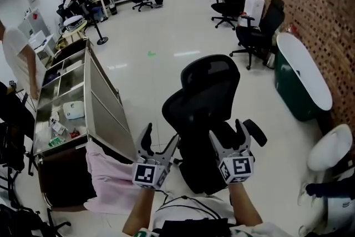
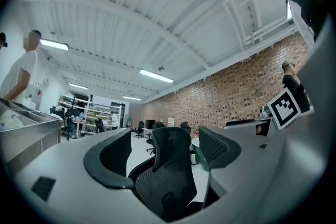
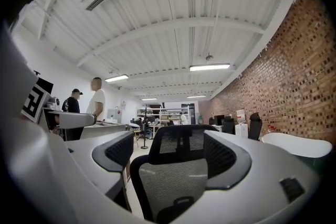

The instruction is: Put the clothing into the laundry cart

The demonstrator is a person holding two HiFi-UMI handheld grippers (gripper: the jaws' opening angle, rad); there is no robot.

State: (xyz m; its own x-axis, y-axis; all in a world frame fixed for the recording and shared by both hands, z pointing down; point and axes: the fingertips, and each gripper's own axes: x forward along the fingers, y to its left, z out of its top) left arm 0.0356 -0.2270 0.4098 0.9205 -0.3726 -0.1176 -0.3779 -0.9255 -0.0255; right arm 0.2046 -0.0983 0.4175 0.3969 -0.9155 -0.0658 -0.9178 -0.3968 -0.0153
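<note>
A pink garment (image 1: 111, 177) hangs over the near end of a long stainless-steel cart (image 1: 102, 100) at the left of the head view. My left gripper (image 1: 161, 139) is held just right of the garment, apart from it, open with nothing between its fingers. My right gripper (image 1: 227, 131) is beside it, also open and empty. Both point level at a black mesh office chair (image 1: 205, 102) right in front of me. The chair back (image 2: 165, 176) shows beyond the jaws of the left gripper (image 2: 165, 157), and the chair back (image 3: 176, 176) fills the gap of the right gripper (image 3: 173, 157).
A person in a white shirt (image 1: 19, 58) stands at the cart's far left side. A green-and-white bathtub (image 1: 302, 75) lies along the brick wall at right, with more office chairs (image 1: 255, 30) behind it. A white rounded object (image 1: 330, 147) sits at the lower right.
</note>
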